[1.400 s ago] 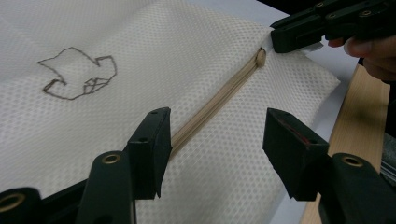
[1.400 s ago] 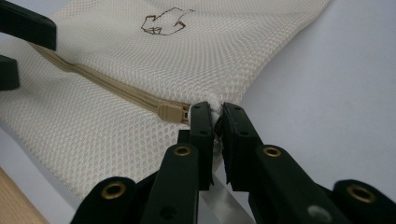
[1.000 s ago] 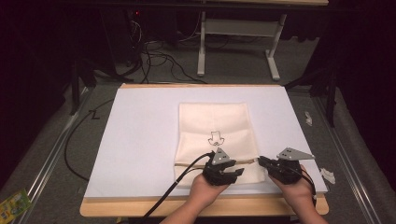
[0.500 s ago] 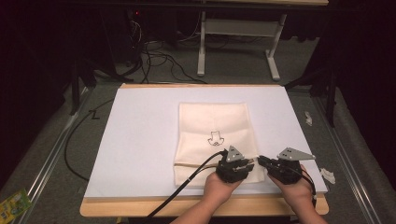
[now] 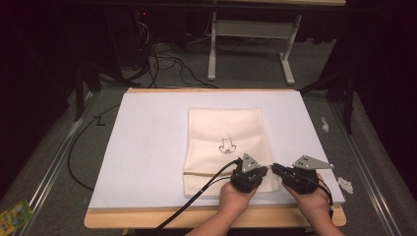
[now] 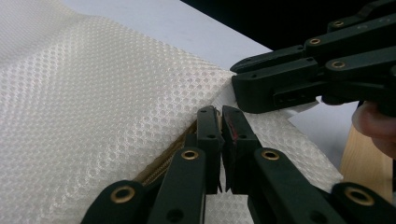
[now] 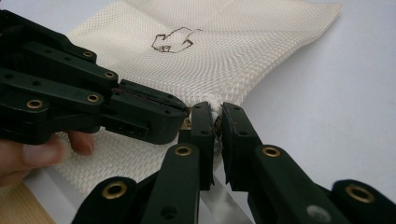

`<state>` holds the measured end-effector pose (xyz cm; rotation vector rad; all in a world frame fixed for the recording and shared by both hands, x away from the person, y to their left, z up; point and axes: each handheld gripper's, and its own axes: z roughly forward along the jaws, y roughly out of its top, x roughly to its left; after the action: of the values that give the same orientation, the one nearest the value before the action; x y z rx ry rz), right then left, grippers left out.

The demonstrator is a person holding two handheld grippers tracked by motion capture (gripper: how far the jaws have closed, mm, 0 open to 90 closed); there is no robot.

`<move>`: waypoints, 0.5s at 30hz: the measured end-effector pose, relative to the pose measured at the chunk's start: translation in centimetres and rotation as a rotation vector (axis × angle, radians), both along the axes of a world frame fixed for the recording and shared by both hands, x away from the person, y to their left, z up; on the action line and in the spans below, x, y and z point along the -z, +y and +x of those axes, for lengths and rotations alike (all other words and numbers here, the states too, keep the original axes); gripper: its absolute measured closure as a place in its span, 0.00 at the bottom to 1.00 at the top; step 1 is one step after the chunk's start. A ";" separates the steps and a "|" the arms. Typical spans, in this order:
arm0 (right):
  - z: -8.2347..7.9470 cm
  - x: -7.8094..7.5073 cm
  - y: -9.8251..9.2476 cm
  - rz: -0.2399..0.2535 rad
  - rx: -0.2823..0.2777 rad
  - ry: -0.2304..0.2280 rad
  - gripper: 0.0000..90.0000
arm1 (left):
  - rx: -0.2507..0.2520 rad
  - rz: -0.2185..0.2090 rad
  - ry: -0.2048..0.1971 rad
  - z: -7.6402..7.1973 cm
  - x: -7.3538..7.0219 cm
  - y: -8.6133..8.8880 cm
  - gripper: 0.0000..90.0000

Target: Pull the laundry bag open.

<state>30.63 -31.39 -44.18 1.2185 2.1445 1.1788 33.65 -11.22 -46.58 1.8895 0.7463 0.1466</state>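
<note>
A cream mesh bag (image 5: 223, 132) with a small black printed mark (image 5: 226, 145) lies flat on a white board (image 5: 147, 147). A tan zipper (image 5: 206, 173) runs along the bag's near end. My left gripper (image 5: 265, 172) points right at the near right corner. Its jaws have just been closing and now stand together (image 6: 220, 116) on the zipper line. My right gripper (image 5: 275, 168) faces it from the right, shut (image 7: 215, 112) on the bag's corner, with a brass bit showing between the pads. The two gripper tips almost touch.
The board rests on a wooden table whose edge (image 5: 147, 219) shows in front. White scraps (image 5: 345, 185) lie on the grey surface at the right and a green packet (image 5: 14, 214) at the lower left. Cables (image 5: 162, 54) and a desk frame (image 5: 246, 29) stand behind.
My left gripper slid to the right along the bag's near edge toward the right gripper, and its jaws closed. The right gripper stayed where it was.
</note>
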 end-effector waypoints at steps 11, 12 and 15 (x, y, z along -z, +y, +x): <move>0.0 -0.2 0.3 0.008 -0.005 0.001 0.95 | -0.003 -0.003 0.009 -0.1 -0.3 1.0 0.97; -0.1 -0.2 0.4 0.005 -0.007 0.000 0.96 | -0.018 0.009 0.004 -0.2 -0.3 1.1 0.97; -0.1 -0.4 0.2 0.004 0.016 -0.011 0.96 | -0.033 -0.007 0.023 0.2 0.0 1.8 0.97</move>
<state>30.53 -31.17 -43.77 1.2256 2.1211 1.1805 33.85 -9.39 -46.59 1.8756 0.7937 0.1429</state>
